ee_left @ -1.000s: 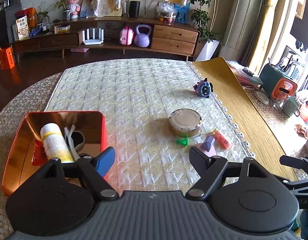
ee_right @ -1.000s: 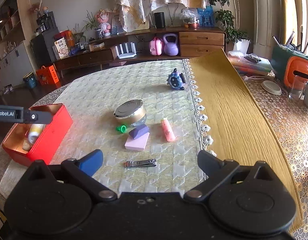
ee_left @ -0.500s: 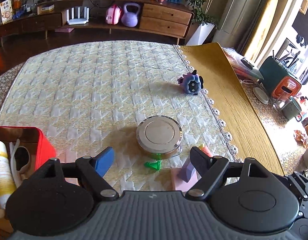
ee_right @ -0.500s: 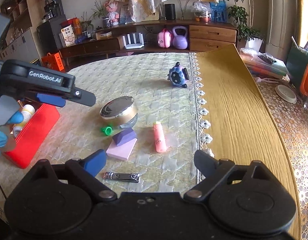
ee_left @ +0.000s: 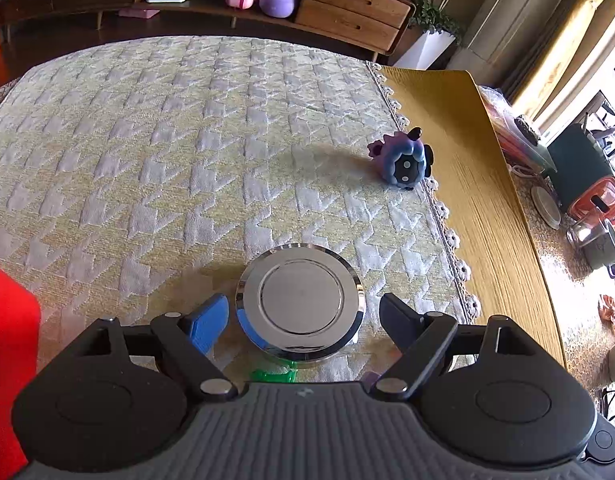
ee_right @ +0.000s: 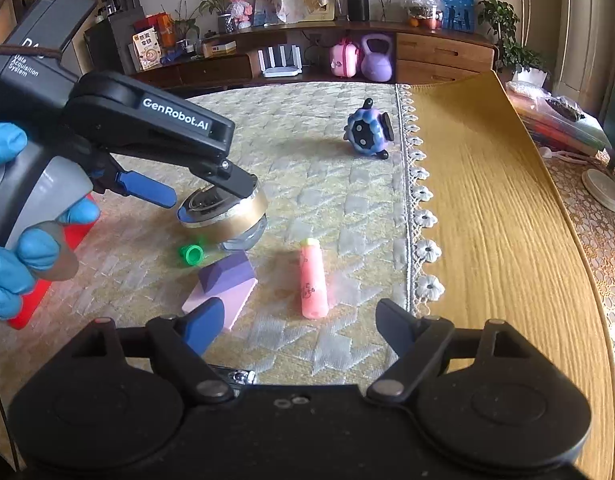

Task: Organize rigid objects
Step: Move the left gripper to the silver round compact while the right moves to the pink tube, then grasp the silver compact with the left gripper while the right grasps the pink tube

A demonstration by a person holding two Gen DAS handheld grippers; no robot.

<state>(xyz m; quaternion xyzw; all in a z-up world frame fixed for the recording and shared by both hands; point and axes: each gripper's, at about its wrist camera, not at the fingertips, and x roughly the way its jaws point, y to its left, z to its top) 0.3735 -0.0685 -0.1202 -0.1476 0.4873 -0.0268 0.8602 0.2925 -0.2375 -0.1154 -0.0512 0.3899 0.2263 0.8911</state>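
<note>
A round glass jar with a chrome lid [ee_left: 299, 300] [ee_right: 231, 220] stands on the quilted cloth. My left gripper [ee_left: 301, 320] [ee_right: 203, 196] is open and straddles it from above, its pads a little clear of the lid's rim. A green cap [ee_right: 191, 255] [ee_left: 273, 374], a purple wedge [ee_right: 227, 272] on a pink block [ee_right: 235, 300], and a pink tube [ee_right: 313, 280] lie near the jar. My right gripper [ee_right: 299, 328] hangs over the tube's near end with its jaws closing, and the pads touch nothing. A nail clipper [ee_right: 237, 376] peeks out under it.
A red box [ee_left: 11, 340] [ee_right: 39, 280] sits at the left. A blue-purple toy [ee_left: 403, 160] [ee_right: 367, 130] stands near the cloth's lace edge. A yellow mat [ee_right: 487, 220] covers the table's right side. A gloved hand [ee_right: 11, 248] holds the left gripper.
My left gripper swung right from the red box and came down, so the jar now sits between its fingers. My right gripper moved forward and down toward the pink tube, and its jaws narrowed.
</note>
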